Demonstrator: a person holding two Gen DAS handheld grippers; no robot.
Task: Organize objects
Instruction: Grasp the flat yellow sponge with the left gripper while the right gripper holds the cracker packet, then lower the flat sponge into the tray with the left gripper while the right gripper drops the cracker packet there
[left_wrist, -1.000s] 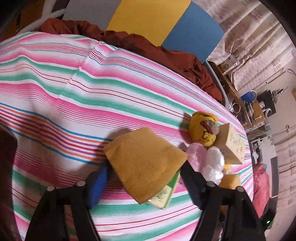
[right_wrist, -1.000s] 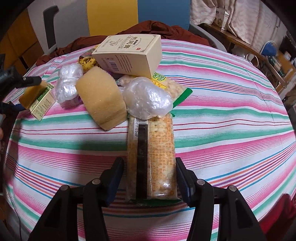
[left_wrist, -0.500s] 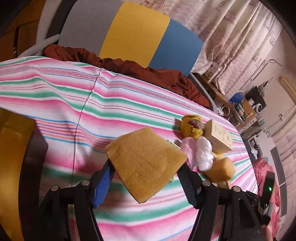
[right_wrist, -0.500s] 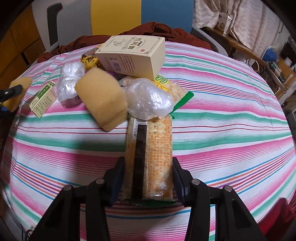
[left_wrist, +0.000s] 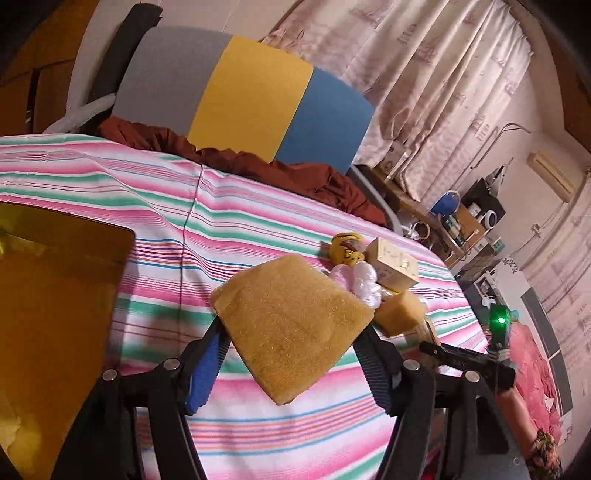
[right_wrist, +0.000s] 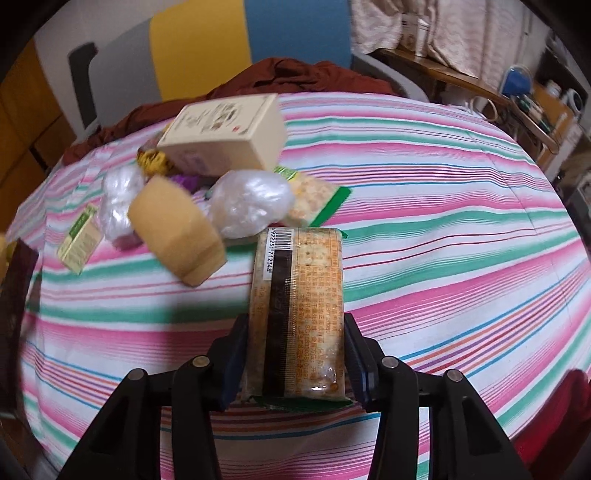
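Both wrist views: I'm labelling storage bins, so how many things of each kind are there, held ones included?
Sponges: 2, held sponge, loose sponge
Boxes: 2, beige box, green box
Cracker packets: 2, held packet, loose packet
Plastic wads: 2, left wad, right wad
Yellow patterned item: 1
Total: 9

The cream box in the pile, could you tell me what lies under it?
The cream box rests on a yellow patterned item and something purple; the rest beneath is covered.

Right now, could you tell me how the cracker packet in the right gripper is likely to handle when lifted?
The cracker packet probably stays stiff: it juts straight from the right gripper. Its glossy wrapper may slip. The crackers visible inside could crack under a hard squeeze.
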